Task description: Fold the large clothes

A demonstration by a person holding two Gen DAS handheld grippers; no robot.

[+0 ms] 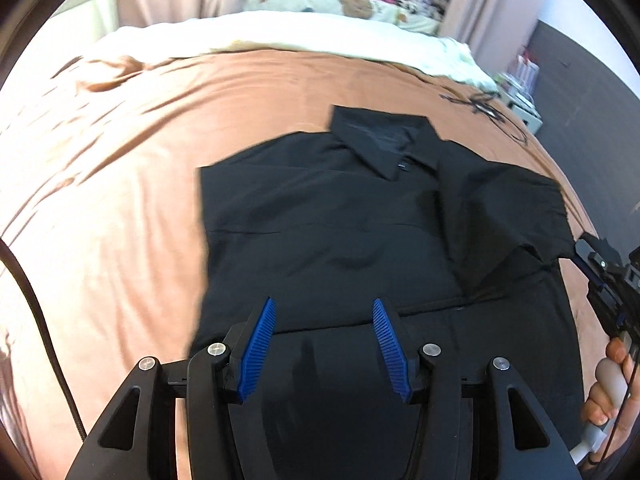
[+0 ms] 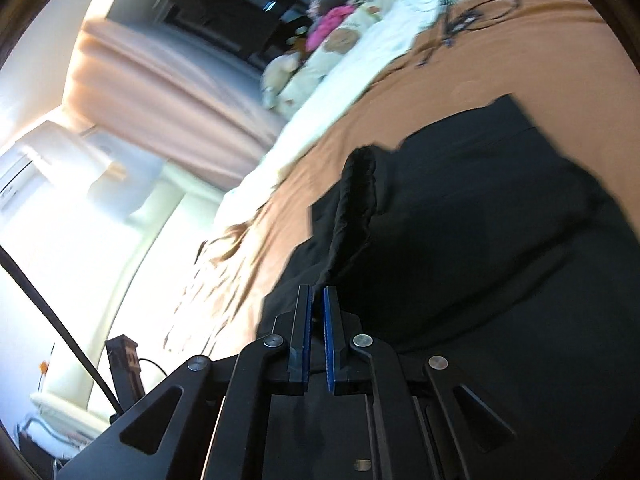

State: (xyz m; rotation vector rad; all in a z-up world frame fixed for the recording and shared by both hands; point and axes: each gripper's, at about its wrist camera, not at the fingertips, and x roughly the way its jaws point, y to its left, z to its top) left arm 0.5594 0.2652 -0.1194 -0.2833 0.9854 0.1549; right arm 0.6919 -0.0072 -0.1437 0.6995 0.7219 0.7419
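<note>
**Black shirt on the bed, right gripper has the sleeve**

So here's the scene. A black collared shirt (image 1: 328,232) lies spread on the tan bedsheet (image 1: 120,168), collar (image 1: 384,140) at the far end, pointing toward the white blanket (image 1: 280,36) and the pile of patterned bedding beyond it. The shirt's left side looks like it's already folded in, with a straight edge running down that side; the right sleeve (image 1: 516,216) is lifted and bunched, off the flat part of the shirt.

The left gripper (image 1: 324,312) hovers over the lower part of the shirt with its blue-padded fingers (image 1: 258,352) standing apart, nothing between them. It isn't pinching any fabric as far as I can see.

The right gripper (image 2: 317,300) is the busy one. Its pads are nearly together and a ridge of black sleeve cloth (image 2: 352,208) runs straight out from between the tips, so it's clamped on the sleeve. From the left wrist view you can see that gripper at the right edge, with a hand (image 1: 608,384) wrapped around its handle.

Some black cables (image 1: 484,108) lie on the sheet past the shirt's far right corner. Both views are a bit blurry.
</note>
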